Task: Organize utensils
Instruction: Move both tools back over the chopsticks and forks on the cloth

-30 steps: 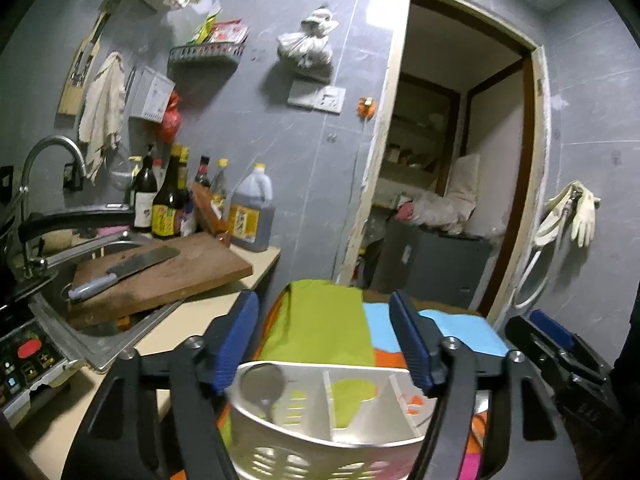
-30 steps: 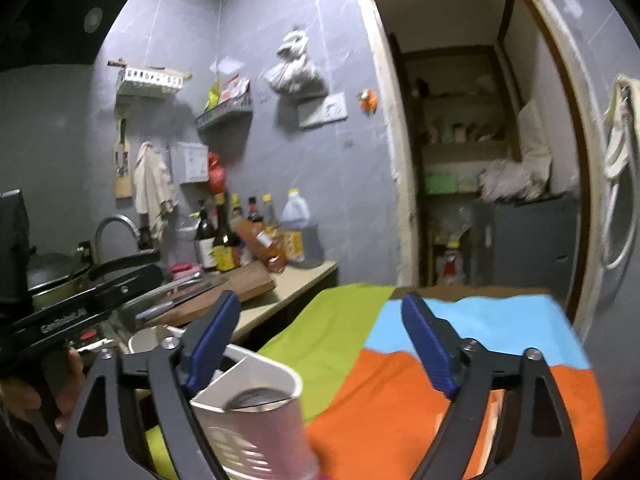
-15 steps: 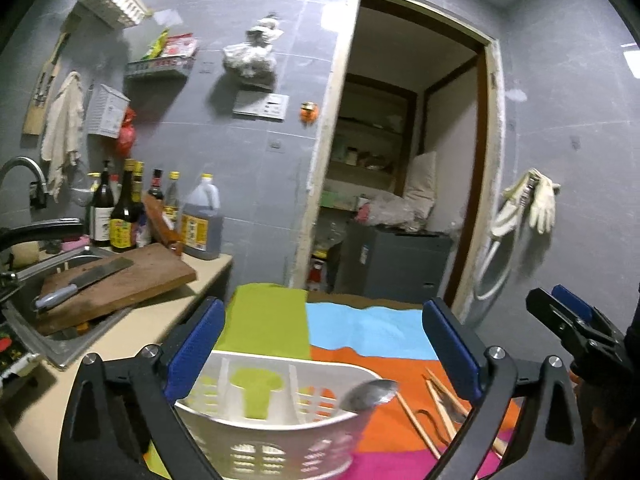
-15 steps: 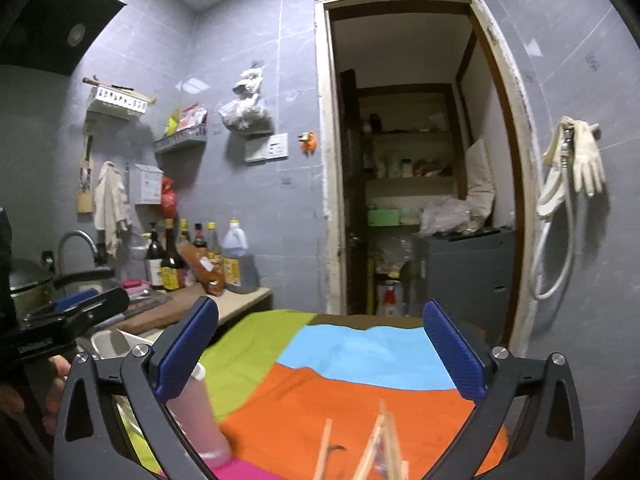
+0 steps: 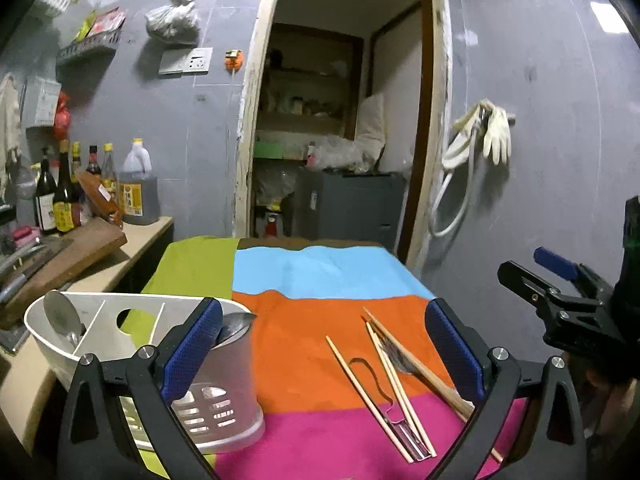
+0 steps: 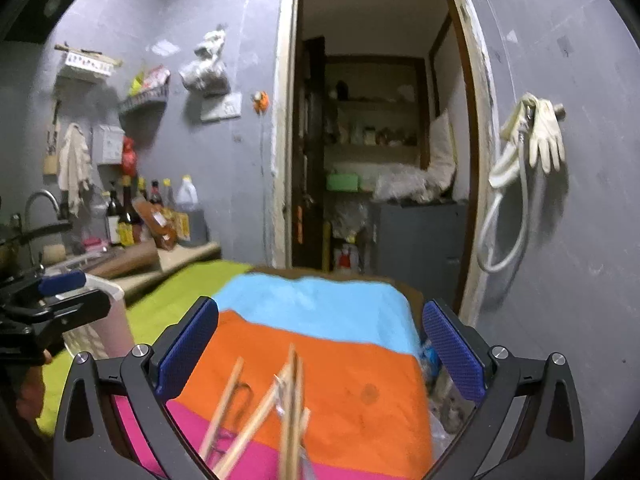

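A white utensil caddy (image 5: 120, 320) stands on the striped cloth at the lower left, with a metal spoon (image 5: 60, 316) in its left compartment and another spoon bowl (image 5: 236, 320) at its right end. Several wooden chopsticks (image 5: 384, 364) and a metal utensil (image 5: 396, 356) lie loose on the orange and pink stripes. My left gripper (image 5: 324, 348) hangs over the cloth, its jaws opening with nothing pressed between the pads; the caddy sits just left of its left finger. My right gripper (image 6: 320, 344) is open above the blurred chopsticks (image 6: 292, 400).
The striped cloth (image 5: 320, 272) covers the table up to a doorway with a grey cabinet (image 5: 348, 204). A counter at the left holds bottles (image 5: 60, 196), a jug and a cutting board (image 5: 68, 256). Gloves and a hose (image 5: 480, 140) hang on the right wall.
Both views have swung right, away from the sink. The caddy, once between the left jaws, now sits at their left. Both jaws have widened and the chopsticks have come into view.
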Tool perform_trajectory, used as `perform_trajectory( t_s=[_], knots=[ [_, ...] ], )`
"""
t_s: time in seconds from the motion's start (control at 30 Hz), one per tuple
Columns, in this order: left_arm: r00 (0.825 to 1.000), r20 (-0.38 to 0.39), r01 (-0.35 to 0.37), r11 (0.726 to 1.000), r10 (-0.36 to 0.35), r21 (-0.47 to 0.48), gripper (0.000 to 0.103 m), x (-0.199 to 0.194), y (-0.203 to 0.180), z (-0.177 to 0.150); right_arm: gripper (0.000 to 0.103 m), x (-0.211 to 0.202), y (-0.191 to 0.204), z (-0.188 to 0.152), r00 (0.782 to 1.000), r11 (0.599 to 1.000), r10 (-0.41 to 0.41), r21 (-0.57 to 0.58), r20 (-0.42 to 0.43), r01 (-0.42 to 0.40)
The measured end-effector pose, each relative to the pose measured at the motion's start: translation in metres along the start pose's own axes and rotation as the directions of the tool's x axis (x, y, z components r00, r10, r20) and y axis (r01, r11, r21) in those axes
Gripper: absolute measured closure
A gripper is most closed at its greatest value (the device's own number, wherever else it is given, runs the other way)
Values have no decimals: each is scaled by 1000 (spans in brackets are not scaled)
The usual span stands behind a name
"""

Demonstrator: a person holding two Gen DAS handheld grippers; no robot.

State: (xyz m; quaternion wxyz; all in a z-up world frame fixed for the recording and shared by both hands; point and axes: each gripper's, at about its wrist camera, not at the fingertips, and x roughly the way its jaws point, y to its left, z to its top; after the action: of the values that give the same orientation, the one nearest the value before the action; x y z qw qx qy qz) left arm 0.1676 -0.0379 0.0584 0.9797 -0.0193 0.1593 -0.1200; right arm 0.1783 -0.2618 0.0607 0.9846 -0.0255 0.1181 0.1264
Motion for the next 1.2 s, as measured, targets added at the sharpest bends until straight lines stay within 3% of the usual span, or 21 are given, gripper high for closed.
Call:
perform_trajectory(
  t_s=[0.13,0.33,0.5,0.67,0.8,1.03,1.2],
  knots=[
    [1000,-17,-9,997,10,80,4,7,-22,-7,0,8,-18,-12,997,1000,-7,20,-75,9],
    [998,-60,15,993,-8,117,4,25,-40,-21,0,21,-38,-27,986,997,2,72,-168,10],
    [990,-137,23,994,-8,107,4,45,-44,-29,0,30,-46,-40,970,995,30,95,-243,-7],
    [976,-218,28,997,-11,76,6,63,-44,-39,7,38,-49,-49,951,994,64,102,-303,-35],
    [954,-300,22,997,0,70,21,81,-42,-45,20,50,-47,-55,927,992,101,108,-361,-66],
    [893,-450,7,1000,-16,-21,48,112,-26,-58,45,71,-32,-63,883,989,149,81,-444,-126],
    [863,-504,12,1000,-23,-25,63,128,-24,-63,65,90,-22,-68,844,981,193,81,-501,-176]
  ],
)
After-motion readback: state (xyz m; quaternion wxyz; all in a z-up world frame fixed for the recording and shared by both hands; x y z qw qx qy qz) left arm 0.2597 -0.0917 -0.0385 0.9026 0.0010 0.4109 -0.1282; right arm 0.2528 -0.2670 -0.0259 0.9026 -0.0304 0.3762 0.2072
